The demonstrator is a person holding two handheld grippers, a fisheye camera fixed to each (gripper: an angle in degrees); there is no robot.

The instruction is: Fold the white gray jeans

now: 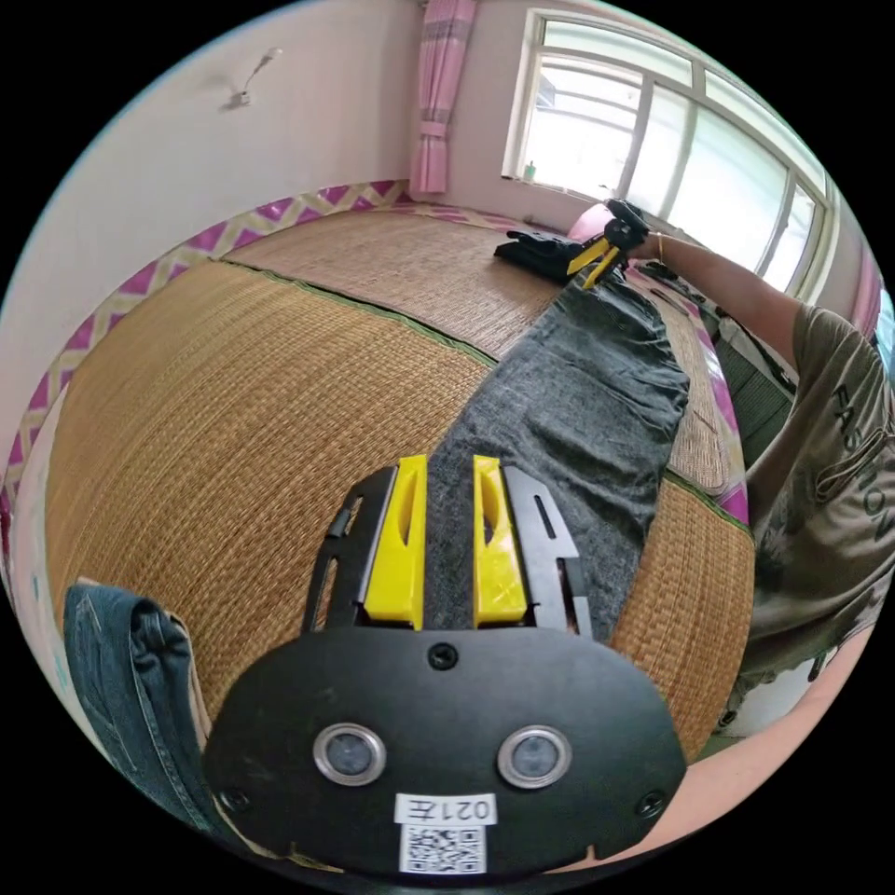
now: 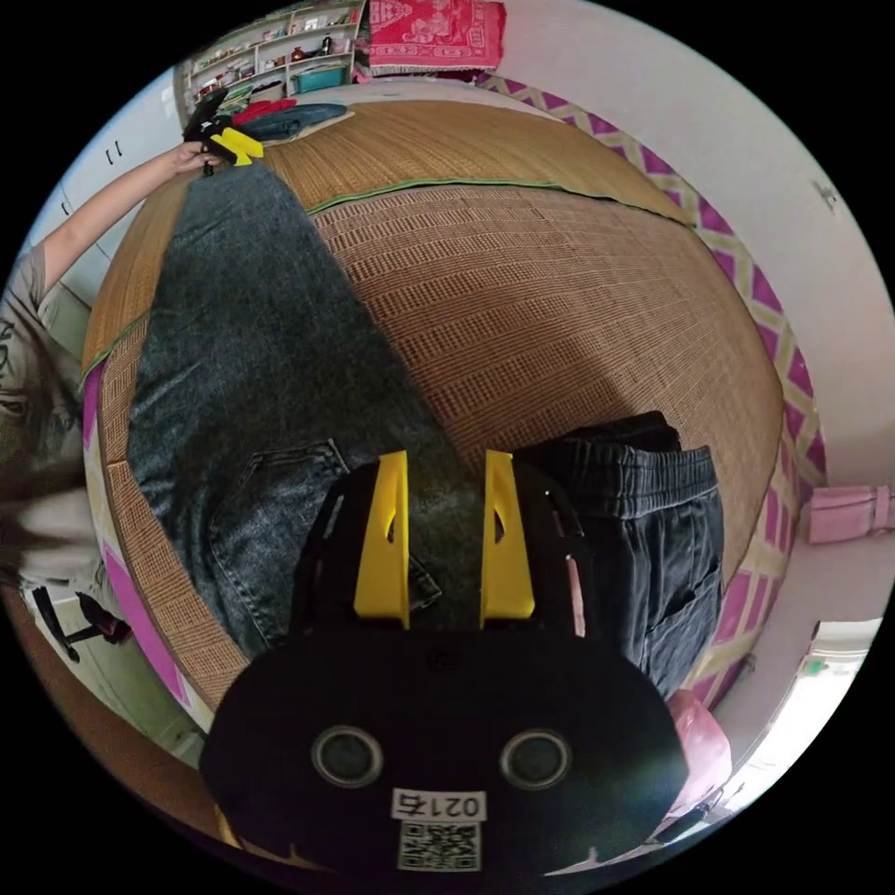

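The grey jeans (image 1: 578,401) lie stretched out lengthwise on the woven straw mat (image 1: 233,401). My left gripper (image 1: 449,545) is over the leg end, its yellow jaws a little apart with flat denim showing between them. My right gripper (image 2: 446,545) is over the waist end of the grey jeans (image 2: 252,354), beside a back pocket (image 2: 280,503), and its jaws stand wider apart. The left gripper view shows the right gripper (image 1: 597,261) far off in a hand, jaws spread. In the right gripper view a hand holds the left gripper (image 2: 228,144) at the hems.
A folded dark pair of jeans (image 2: 653,531) lies right beside the waist end. Blue jeans (image 1: 121,671) sit at the mat's near corner by the left gripper. A person in an olive shirt (image 1: 830,522) stands along the mat's edge (image 1: 718,503). Shelves (image 2: 280,47) stand beyond.
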